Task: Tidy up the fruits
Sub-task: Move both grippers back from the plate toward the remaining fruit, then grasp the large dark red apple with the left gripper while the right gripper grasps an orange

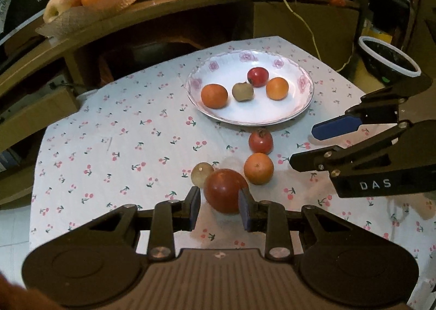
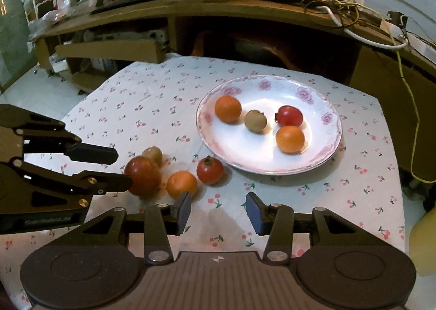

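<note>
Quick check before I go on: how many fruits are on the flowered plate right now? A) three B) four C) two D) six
B: the plate holds four, namely two orange fruits, a red one and a brownish one; four others lie on the tablecloth.
</note>
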The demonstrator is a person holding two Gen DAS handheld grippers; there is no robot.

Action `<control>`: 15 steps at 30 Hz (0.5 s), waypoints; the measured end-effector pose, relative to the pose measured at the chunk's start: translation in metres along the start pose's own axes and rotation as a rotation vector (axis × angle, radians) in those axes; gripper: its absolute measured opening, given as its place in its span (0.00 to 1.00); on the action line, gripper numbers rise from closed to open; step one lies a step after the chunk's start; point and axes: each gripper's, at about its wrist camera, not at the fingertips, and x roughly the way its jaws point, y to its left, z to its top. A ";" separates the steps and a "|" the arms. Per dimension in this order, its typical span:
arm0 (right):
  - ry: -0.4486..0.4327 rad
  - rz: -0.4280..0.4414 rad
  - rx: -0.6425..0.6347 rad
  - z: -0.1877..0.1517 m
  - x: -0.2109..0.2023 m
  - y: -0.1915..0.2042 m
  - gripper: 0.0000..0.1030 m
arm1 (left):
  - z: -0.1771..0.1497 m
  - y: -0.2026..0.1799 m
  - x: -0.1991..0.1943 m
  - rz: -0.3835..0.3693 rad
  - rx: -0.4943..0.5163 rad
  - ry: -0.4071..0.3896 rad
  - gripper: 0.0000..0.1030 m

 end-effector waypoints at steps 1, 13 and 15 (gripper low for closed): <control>0.003 0.001 0.001 -0.001 0.001 0.000 0.45 | 0.001 0.000 0.001 -0.009 -0.002 -0.004 0.38; 0.030 0.006 0.007 -0.004 0.007 -0.005 0.46 | 0.004 -0.013 0.019 -0.045 0.013 0.011 0.47; 0.033 0.006 0.009 -0.004 0.008 -0.006 0.46 | 0.004 -0.011 0.020 -0.045 0.007 0.011 0.47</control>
